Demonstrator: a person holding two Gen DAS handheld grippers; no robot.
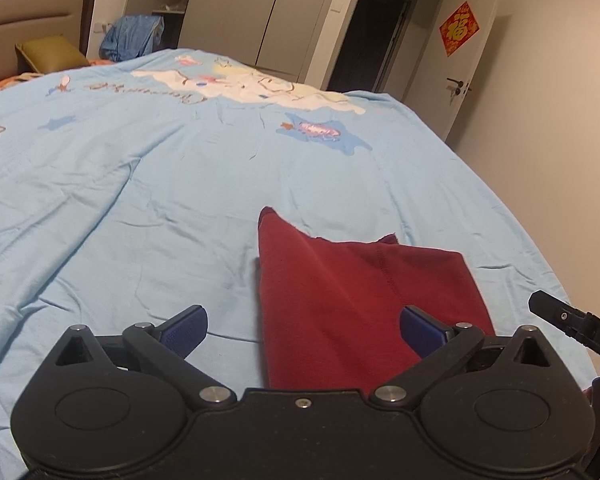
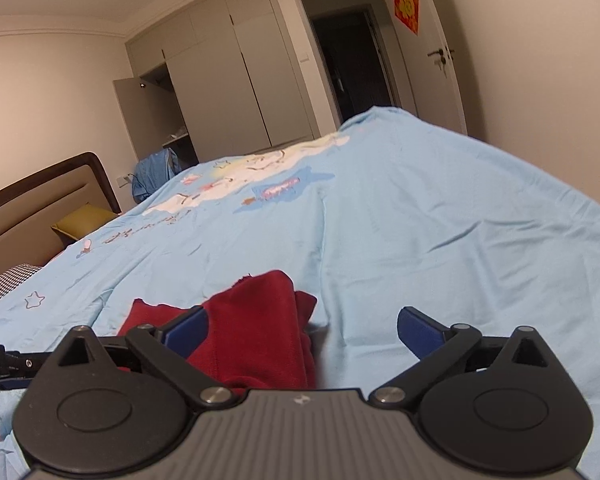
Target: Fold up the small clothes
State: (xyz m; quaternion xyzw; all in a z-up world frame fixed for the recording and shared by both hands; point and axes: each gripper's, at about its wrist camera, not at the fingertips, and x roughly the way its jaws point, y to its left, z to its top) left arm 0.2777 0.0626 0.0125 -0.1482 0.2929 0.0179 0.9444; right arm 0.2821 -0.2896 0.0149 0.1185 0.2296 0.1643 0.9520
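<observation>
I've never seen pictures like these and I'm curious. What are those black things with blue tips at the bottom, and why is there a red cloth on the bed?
Those black things are two grabbers, a bit like big tongs. A person holds one in each hand, and each has a small camera looking forward along its blue fingers. One picture comes from the left gripper, the other from the right gripper. They show the same bedroom from two slightly different spots. Spread over the bed is a light blue quilt with cartoon pictures on it. On it lies a small red garment, partly folded; folding it is the job. Both grabbers stand wide open, so nothing is held: the cloth simply rests on the quilt.
</observation>
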